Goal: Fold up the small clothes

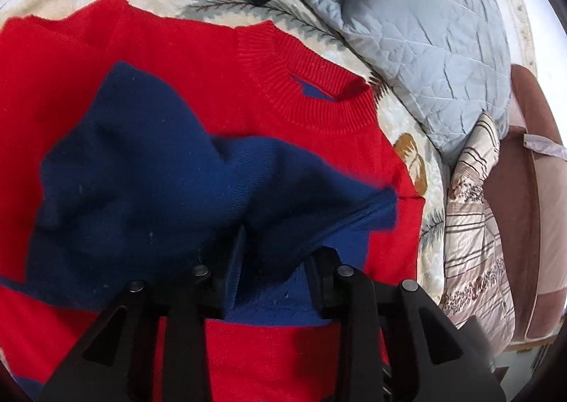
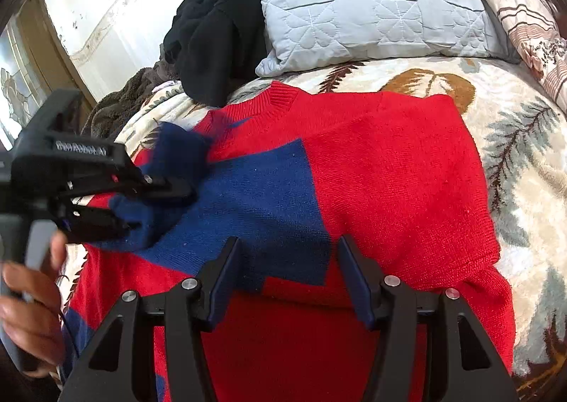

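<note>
Gripping blue knit with my left gripper (image 1: 274, 269): a bunched blue sleeve (image 1: 149, 189) fills the gap between its fingers, jaws narrow, clamped on the fabric. The right wrist view confirms it: left gripper (image 2: 156, 205) comes in from the left of my right tongs, the same sleeve (image 2: 141, 221) pinched between its two fingers and lifted off the sweater body. The person's hand (image 2: 28, 299) wraps the handle behind it.

My right gripper (image 2: 288, 278) is spread wide, nothing between the fingers. I can't tell whether the tips touch the fabric or hang just above it. Straight ahead of its tips is the blue panel (image 2: 255, 203) on the sweater front.

The red and blue sweater (image 2: 389, 182) lies flat on the bed, directly under and ahead of both tongs. Its ribbed collar (image 1: 312, 83) is ahead of the left gripper, slightly right. In the right wrist view the collar (image 2: 281, 97) sits ahead and left of the right fingers.

Under the sweater is a leaf-print blanket (image 2: 514, 161), showing to the right of my right tongs. Beyond the collar is a pale blue quilted pillow (image 2: 361, 5), with a black garment (image 2: 216, 37) heaped just left of it. A striped floral pillow (image 1: 475, 218) lies right of my left tongs.
</note>
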{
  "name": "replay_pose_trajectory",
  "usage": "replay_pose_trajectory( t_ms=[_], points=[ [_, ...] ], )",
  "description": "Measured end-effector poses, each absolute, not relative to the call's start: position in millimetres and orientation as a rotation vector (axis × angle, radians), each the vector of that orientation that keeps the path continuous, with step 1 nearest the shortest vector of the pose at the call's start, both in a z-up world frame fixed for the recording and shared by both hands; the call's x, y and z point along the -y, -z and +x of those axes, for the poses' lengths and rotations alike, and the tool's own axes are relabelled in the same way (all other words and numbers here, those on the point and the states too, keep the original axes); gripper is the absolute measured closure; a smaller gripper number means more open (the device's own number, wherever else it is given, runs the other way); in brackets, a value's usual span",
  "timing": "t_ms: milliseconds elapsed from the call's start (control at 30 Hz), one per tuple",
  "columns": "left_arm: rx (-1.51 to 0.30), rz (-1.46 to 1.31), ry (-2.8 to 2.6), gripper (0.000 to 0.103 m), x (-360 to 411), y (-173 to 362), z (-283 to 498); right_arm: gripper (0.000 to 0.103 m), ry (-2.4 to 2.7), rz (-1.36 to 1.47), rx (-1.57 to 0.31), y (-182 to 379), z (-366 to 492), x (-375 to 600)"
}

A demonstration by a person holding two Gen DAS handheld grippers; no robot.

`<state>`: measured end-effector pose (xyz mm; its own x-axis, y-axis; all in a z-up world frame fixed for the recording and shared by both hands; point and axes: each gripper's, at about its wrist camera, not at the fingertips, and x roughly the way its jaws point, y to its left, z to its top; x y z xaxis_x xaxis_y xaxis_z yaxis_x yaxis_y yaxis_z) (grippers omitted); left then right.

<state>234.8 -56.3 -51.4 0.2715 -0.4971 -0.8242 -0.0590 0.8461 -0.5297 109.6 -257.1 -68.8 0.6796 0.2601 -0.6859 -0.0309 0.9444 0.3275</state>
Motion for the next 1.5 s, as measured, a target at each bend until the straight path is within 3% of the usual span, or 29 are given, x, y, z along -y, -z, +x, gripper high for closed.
replay_pose_trajectory(
  t_ms=[167,267,300,433,700,900,1000,1067,1100,1500],
  points=[
    [-1.248,-0.557,0.399,0.062,20.0,25.2,207.0,0.045,-0.169,0.308,-0.810,69.2,109.2,257.5],
    [-1.189,-0.550,0.377,0.032,-16.6,15.5,175.5,0.044,-0.168,0.306,-0.813,69.5,109.2,257.1],
    [-1.170,-0.560,0.364,0.028,-29.1,15.6,166.7,0.043,-0.169,0.305,-0.816,69.7,109.9,256.8],
    [-1.159,-0.641,0.316,0.027,-71.5,33.5,155.9,0.043,-0.149,0.278,-0.838,65.0,111.9,253.1],
    [-1.150,-0.644,0.321,0.027,-73.8,45.9,168.0,0.041,-0.153,0.560,-0.801,47.8,113.1,256.9],
    [-1.172,-0.718,0.333,0.027,-86.5,51.4,175.3,0.041,-0.159,0.561,-0.850,59.8,147.3,229.5],
    [-1.175,-0.749,0.335,0.027,-90.4,51.3,175.7,0.049,-0.153,0.554,-0.851,65.1,154.4,219.1],
    [-1.170,-0.754,0.327,0.027,-93.2,52.3,175.4,0.074,-0.142,0.520,-0.845,63.8,155.6,213.7],
    [-1.171,-0.756,0.327,0.027,-93.7,53.2,175.6,0.092,-0.147,0.514,-0.848,63.3,156.9,212.9],
    [-1.165,-0.731,0.310,0.027,-91.0,53.4,173.8,0.094,-0.050,0.515,-0.710,28.9,132.7,276.5]
  ],
)
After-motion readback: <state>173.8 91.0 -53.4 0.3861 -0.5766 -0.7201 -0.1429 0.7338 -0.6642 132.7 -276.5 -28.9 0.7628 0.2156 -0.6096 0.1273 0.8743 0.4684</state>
